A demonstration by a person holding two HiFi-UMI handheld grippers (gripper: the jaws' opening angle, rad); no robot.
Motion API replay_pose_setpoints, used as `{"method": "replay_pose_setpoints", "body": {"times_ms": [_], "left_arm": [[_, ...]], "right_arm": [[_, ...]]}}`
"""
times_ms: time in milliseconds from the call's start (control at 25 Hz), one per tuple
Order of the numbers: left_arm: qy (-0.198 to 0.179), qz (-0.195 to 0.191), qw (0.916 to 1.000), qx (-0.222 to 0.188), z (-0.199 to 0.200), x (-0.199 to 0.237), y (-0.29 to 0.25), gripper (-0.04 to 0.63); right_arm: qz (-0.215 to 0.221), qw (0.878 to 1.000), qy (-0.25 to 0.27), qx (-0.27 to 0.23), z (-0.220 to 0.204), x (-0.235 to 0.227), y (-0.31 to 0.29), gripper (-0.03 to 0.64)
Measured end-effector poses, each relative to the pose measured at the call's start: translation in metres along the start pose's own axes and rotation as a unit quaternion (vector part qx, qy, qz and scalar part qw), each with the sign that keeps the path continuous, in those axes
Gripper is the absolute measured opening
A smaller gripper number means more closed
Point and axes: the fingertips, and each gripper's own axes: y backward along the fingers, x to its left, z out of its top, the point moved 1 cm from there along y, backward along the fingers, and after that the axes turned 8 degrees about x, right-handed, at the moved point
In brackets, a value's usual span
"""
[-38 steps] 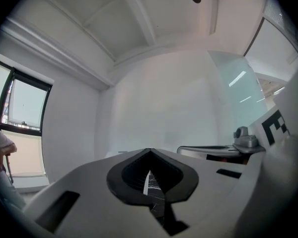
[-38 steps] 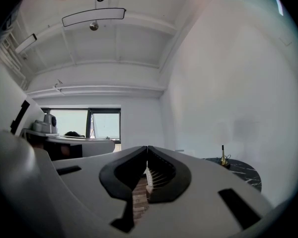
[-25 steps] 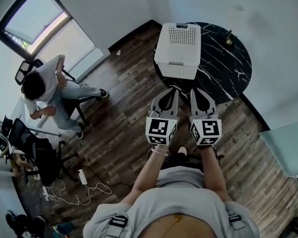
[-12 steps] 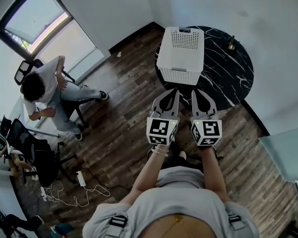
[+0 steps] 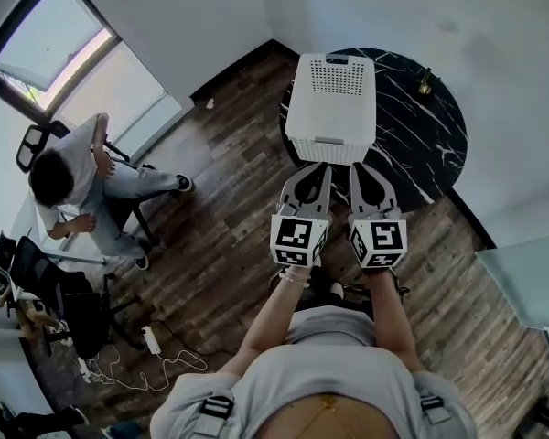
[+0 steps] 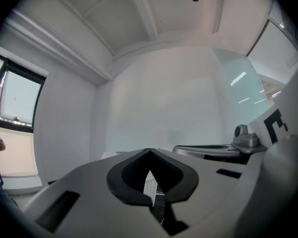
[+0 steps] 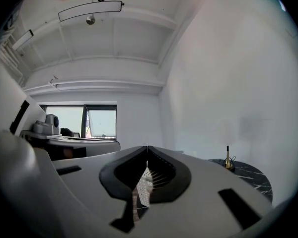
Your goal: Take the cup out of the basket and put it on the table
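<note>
jaws together, empty | left gripper [image 5: 321,166], right gripper [image 5: 355,166] level, abreast

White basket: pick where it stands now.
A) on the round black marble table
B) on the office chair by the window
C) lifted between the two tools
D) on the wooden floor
A: in the head view the white basket sits on the round black marble table, near the edge closest to the person.
</note>
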Motion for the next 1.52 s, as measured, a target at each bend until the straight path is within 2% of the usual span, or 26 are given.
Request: {"method": "replay_pose_setpoints", "body": {"times_ms": [920, 1520], "left_arm": [[0.000, -0.064, 0.9978, 0.012, 0.002, 0.077, -0.077, 0.006], [0.005, -0.083, 0.9965, 0.008, 0.004, 0.093, -0.078, 0.006]], "right_arm": [[-0.070, 0.997, -0.006, 0.006, 0.003, -0.015, -0.094, 0.009], [-0.087, 0.996, -0.007, 0.006, 0.006, -0.009, -0.108, 0.009]]}}
